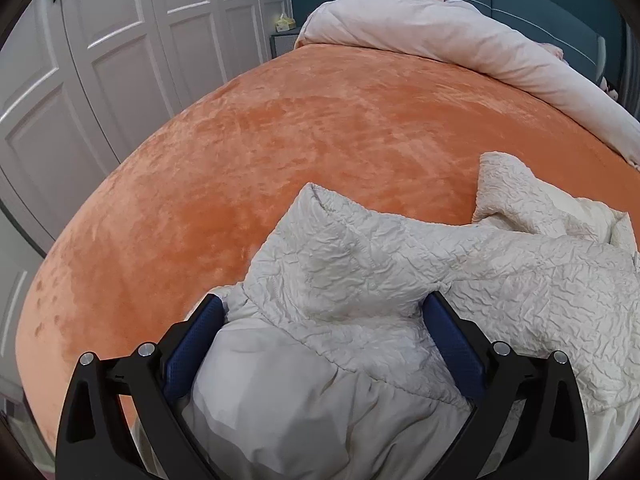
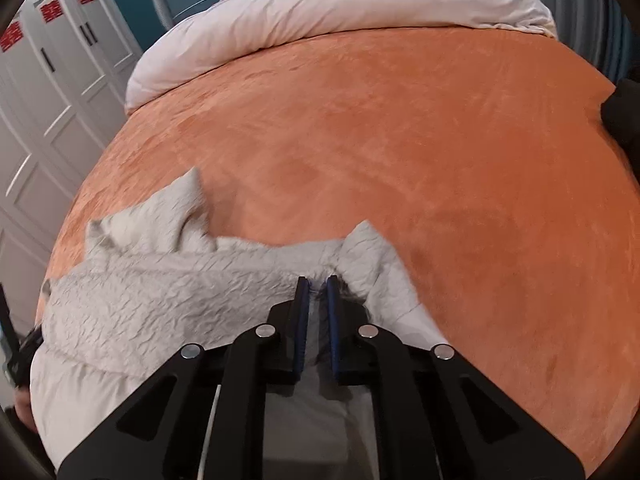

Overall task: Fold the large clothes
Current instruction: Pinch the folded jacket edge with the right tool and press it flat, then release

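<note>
A large cream, crinkle-textured padded jacket (image 1: pixel 420 264) lies bunched on the orange bedspread (image 1: pixel 280 140) at the near edge of the bed. My left gripper (image 1: pixel 324 308) is open, its blue-padded fingers (image 1: pixel 192 340) wide apart on either side of a raised fold of the jacket. In the right wrist view the jacket (image 2: pixel 160 292) spreads to the left. My right gripper (image 2: pixel 318 284) is shut on a pinch of the jacket's edge, with fabric caught between its blue pads (image 2: pixel 304 320).
A rolled pale pink duvet (image 1: pixel 460 36) lies across the head of the bed; it also shows in the right wrist view (image 2: pixel 320 12). White wardrobe doors (image 1: pixel 100 40) stand to the left. A dark object (image 2: pixel 624 116) sits at the bed's right edge.
</note>
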`<state>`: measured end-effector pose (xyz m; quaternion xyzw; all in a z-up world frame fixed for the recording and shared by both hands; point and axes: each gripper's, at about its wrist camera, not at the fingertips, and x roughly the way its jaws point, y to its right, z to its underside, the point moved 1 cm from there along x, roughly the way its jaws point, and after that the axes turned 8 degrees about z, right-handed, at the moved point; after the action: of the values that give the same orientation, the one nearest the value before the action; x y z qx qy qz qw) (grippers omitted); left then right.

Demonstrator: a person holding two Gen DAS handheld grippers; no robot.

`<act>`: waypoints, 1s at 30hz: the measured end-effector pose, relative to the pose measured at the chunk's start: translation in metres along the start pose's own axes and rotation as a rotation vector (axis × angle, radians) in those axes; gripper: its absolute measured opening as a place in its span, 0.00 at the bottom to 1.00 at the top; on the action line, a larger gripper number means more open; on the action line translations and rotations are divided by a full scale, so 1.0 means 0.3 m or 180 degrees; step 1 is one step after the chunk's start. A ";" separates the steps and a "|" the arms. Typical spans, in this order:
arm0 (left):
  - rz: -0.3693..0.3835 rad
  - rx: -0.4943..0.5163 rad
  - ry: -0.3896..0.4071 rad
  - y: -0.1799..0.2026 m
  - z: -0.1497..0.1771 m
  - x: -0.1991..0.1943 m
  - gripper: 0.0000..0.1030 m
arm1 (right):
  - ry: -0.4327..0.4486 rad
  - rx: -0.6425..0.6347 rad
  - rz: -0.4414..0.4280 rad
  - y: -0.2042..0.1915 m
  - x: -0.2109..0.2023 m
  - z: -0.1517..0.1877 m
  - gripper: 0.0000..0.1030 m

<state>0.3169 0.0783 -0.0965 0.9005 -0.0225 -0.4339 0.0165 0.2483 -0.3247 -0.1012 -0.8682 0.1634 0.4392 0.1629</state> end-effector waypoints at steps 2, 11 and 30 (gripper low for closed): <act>0.0012 -0.0028 0.0013 -0.001 0.006 0.005 0.95 | -0.0013 0.0070 0.0067 -0.001 0.031 -0.003 0.04; 0.0043 -0.0097 0.0061 -0.008 0.023 0.040 0.95 | 0.0080 0.0060 0.0154 -0.022 0.106 0.031 0.04; -0.0056 -0.0024 -0.0023 0.005 0.006 0.023 0.95 | 0.0132 0.0103 0.0138 -0.012 0.097 0.040 0.05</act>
<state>0.3198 0.0764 -0.1029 0.8990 -0.0131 -0.4374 0.0160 0.2576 -0.3205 -0.1311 -0.8706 0.1927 0.4219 0.1639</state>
